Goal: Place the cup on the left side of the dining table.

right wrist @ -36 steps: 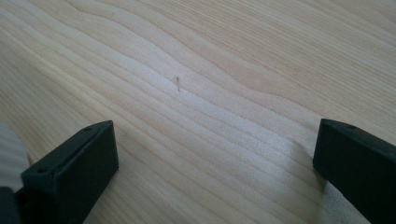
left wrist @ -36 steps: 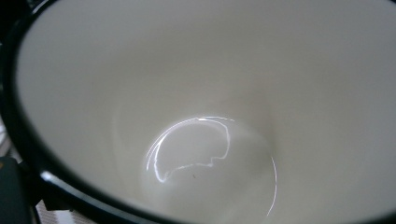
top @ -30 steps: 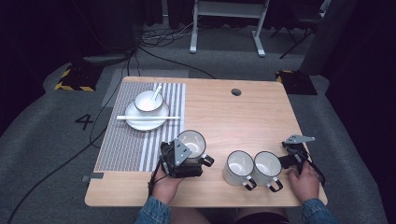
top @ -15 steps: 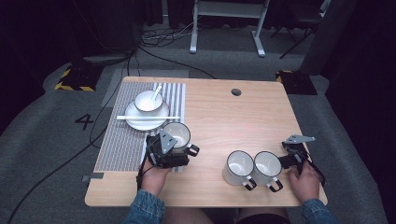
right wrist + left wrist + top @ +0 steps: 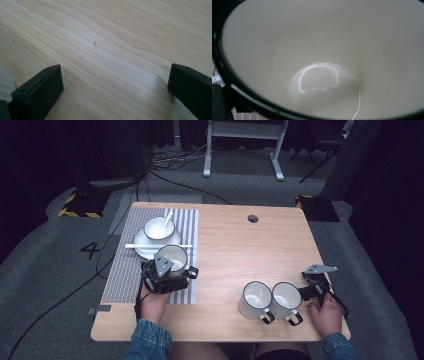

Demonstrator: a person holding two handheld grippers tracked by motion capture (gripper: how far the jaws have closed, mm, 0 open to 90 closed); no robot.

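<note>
The wooden table [image 5: 230, 245] carries a striped placemat [image 5: 127, 265] along its left edge, with a plate [image 5: 150, 247], a bowl [image 5: 156, 227] and chopsticks [image 5: 135, 246] at the mat's far end. The left gripper [image 5: 165, 272] grips 1 white mug [image 5: 172, 257] over the mat, just in front of the plate; whether the mug rests on the mat cannot be told. Judged from this layout, 2 mugs [image 5: 271, 299] near the front right corner remain unplaced, and the right gripper [image 5: 312, 287] rests beside them, jaws apart and empty.
</note>
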